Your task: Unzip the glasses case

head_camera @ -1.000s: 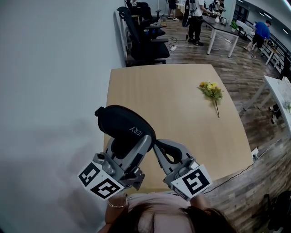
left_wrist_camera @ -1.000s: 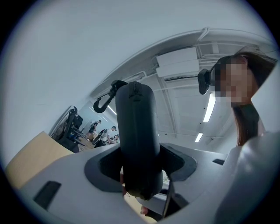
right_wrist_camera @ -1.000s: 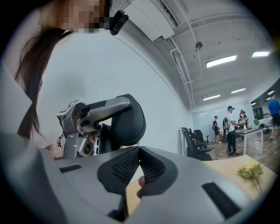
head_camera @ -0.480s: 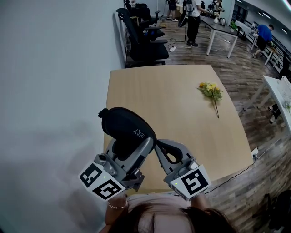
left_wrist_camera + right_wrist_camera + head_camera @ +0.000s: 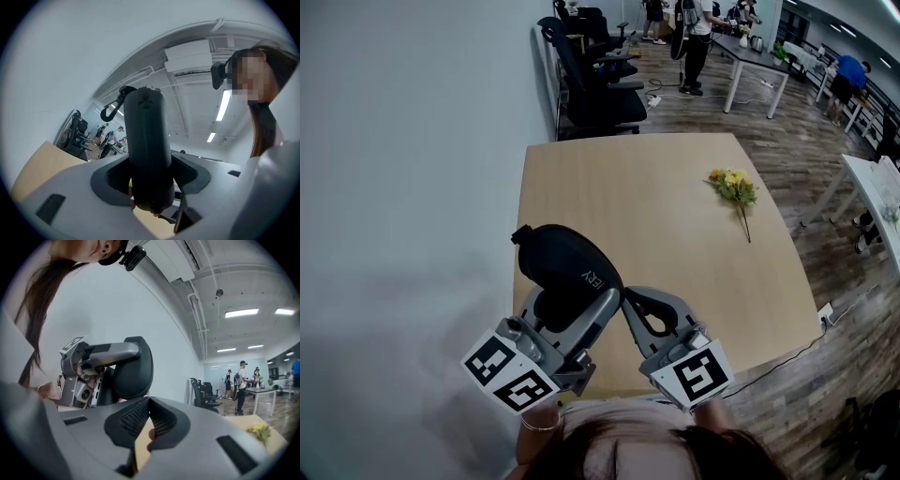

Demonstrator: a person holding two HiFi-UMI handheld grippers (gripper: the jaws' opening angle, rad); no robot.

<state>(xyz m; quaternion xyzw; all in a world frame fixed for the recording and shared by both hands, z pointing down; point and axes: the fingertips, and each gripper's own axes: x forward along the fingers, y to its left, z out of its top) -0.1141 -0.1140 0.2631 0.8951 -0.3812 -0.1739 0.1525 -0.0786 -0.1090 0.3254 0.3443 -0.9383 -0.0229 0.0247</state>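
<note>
A black zipped glasses case (image 5: 567,267) hangs above the near left part of the wooden table (image 5: 656,187). My left gripper (image 5: 565,302) is shut on its lower half, one grey finger (image 5: 598,305) lying over its front. In the left gripper view the case (image 5: 147,150) stands upright between the jaws of the left gripper (image 5: 149,180), a hook loop at its top. My right gripper (image 5: 625,302) is shut, its tips against the case's lower right edge. In the right gripper view the right gripper (image 5: 149,401) meets just below the case (image 5: 133,366). Any zipper pull between them is hidden.
A small bunch of yellow flowers (image 5: 734,190) lies on the table's right side. Black office chairs (image 5: 600,75) stand behind the table's far edge. People stand at desks (image 5: 759,56) further back. A white wall runs along the left.
The case and my left gripper have drifted slightly to the right and down in the head view. The right gripper has stayed where it was.
</note>
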